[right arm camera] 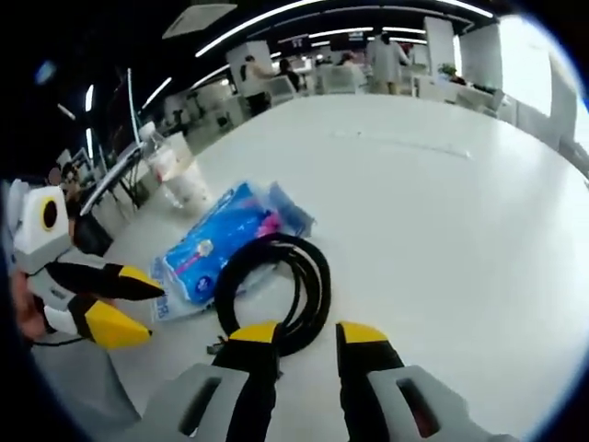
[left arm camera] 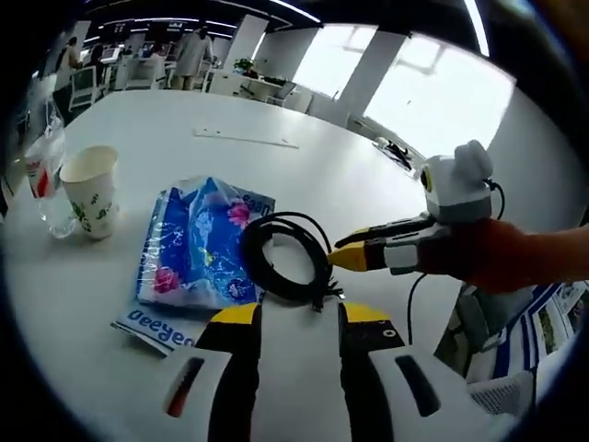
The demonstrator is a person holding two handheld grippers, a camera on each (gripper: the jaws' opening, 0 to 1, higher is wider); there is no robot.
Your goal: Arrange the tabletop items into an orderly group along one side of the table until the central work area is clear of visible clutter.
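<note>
It was an open-plan office. Far beyond the white table [right arm camera: 442,212] stood rows of desks [left arm camera: 248,87], people, strip lights [right arm camera: 276,17] and large windows [left arm camera: 442,92].

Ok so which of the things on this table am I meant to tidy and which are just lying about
To tidy:
coiled black cable
blue tissue pack
paper cup
plastic bottle

Lying about:
white strip far across the table
desks and chairs in the background
</note>
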